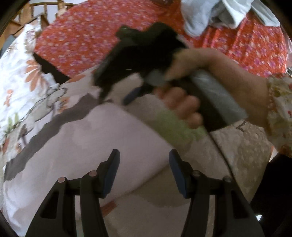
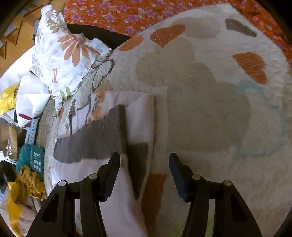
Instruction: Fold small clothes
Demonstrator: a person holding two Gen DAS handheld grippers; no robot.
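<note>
A small white garment with a grey band (image 2: pixel 102 134) lies folded on the cream patterned mat (image 2: pixel 209 113). It also shows in the left wrist view (image 1: pixel 91 142). My left gripper (image 1: pixel 144 164) is open and empty just above the garment. My right gripper (image 2: pixel 144 169) is open and empty over the garment's right edge. In the left wrist view the right gripper (image 1: pixel 127 98) appears blurred, held in a hand (image 1: pixel 200 87) above the garment's far side.
An orange floral sheet (image 1: pixel 91 34) lies beyond the mat. A flowered pillow (image 2: pixel 62 54) sits at the left. Pale grey clothes (image 1: pixel 219 14) lie at the top right. Boxes, yellow cloth (image 2: pixel 29 182) and clutter crowd the left side.
</note>
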